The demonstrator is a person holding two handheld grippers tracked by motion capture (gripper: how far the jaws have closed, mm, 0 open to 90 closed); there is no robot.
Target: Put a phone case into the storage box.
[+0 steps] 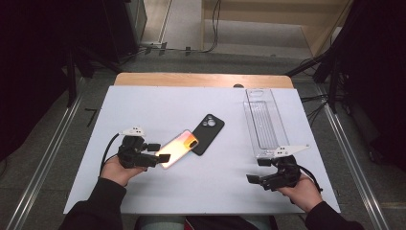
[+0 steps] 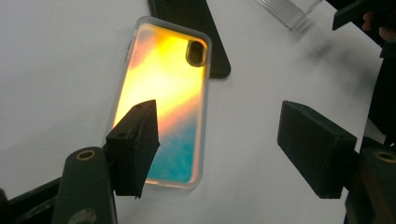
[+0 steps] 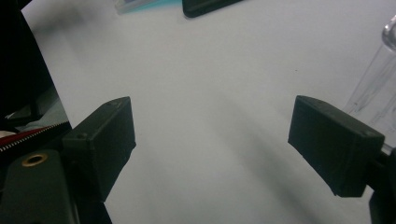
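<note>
An iridescent orange and teal phone case (image 1: 179, 148) (image 2: 167, 95) lies flat on the white table (image 1: 153, 105), its far corner beside a black phone (image 1: 208, 133) (image 2: 196, 28) lying camera side up. My left gripper (image 1: 154, 154) (image 2: 224, 149) hovers at the case's near end, open, and its jaws hold nothing; the left fingertip (image 2: 135, 144) overlaps the case's near edge in the left gripper view. My right gripper (image 1: 256, 171) (image 3: 215, 144) rests open near the front right of the table over bare surface.
A clear plastic tray (image 1: 265, 120) (image 3: 373, 88) lies lengthwise at the back right, just beyond the right gripper. The table's wooden far edge (image 1: 201, 79) borders a grey floor with cables. Bare table stretches between the two hands.
</note>
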